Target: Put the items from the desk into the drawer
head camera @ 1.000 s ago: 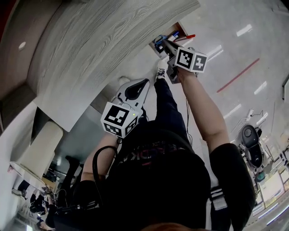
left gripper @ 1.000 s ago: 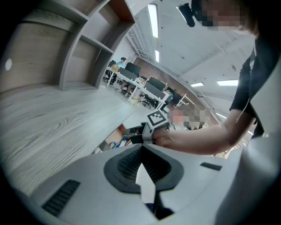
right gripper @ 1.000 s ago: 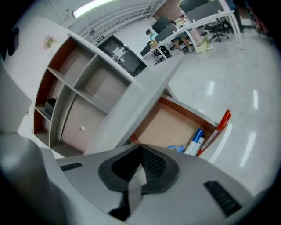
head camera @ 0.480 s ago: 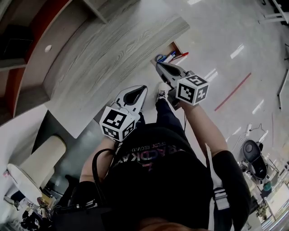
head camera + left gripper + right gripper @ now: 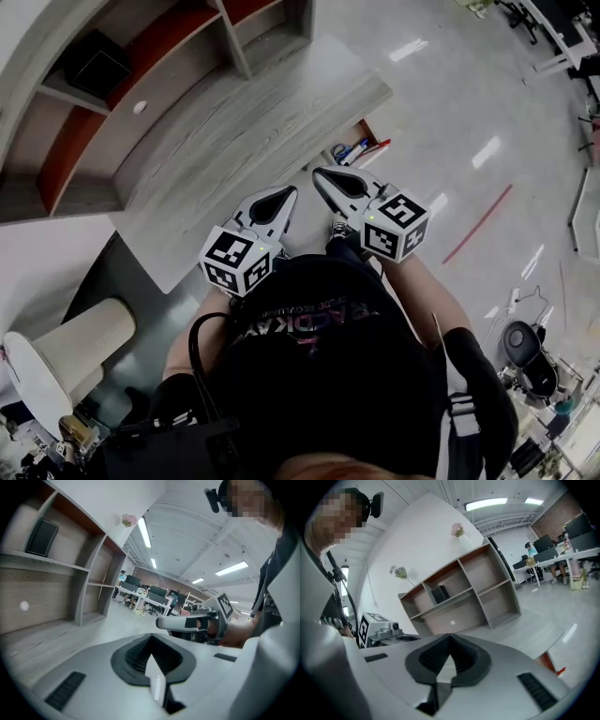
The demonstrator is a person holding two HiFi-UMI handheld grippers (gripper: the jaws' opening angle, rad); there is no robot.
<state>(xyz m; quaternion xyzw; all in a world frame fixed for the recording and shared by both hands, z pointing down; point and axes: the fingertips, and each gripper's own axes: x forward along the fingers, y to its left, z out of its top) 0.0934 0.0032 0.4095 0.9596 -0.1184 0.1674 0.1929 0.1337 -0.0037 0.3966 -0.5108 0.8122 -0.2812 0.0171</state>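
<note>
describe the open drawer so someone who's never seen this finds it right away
Find the long grey wood-grain desk that runs diagonally below the shelf unit. At its right-hand edge, low beside the shiny floor, a small drawer stands pulled out. It is the only brown-walled box there, and blue and red pens lie in it.

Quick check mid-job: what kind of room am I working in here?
Probably an open-plan office: a wooden desk with a shelf unit, rows of workstations behind it, and strip lights overhead.

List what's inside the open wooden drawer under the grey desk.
A blue pen and a red pen show in the drawer; the grey wood-grain desktop hides the rest.
</note>
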